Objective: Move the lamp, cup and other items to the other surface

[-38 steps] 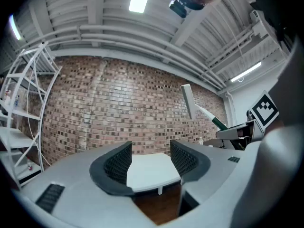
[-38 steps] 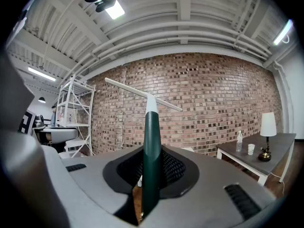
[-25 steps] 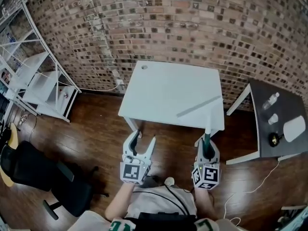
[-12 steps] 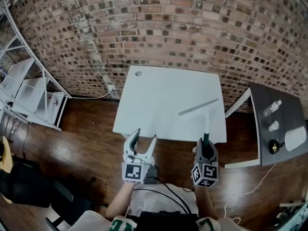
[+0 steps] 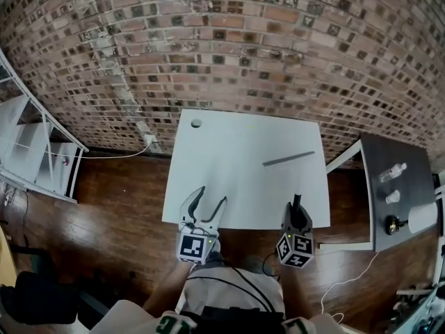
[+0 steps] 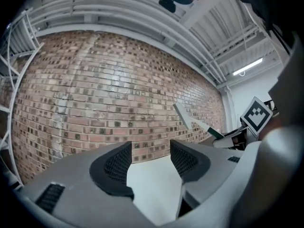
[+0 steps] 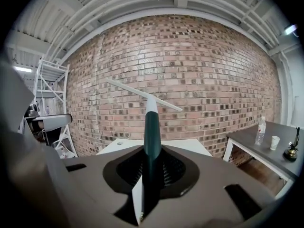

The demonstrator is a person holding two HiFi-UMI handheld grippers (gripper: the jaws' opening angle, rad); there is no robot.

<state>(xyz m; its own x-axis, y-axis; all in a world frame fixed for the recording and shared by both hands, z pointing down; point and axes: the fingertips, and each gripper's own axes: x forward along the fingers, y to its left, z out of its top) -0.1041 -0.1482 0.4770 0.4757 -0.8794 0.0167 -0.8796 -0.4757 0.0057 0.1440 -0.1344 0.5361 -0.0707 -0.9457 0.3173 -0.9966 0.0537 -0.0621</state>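
The right gripper (image 7: pixel 152 170) clamps the lamp (image 7: pixel 152 127) low on its slim green stem, above the white table (image 5: pixel 229 152). The lamp looks light, stiff and probably top-heavy. The left gripper (image 6: pixel 151 161) gapes empty.

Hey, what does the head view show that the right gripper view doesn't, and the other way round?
Only the head view: the marker cubes and the person's arm. Only the right gripper view: ceiling beams, and the right tongs shut on the lamp by its green stem, seen close. Both: the lamp, white table, brick wall, and the dark side table with bottle and cup.
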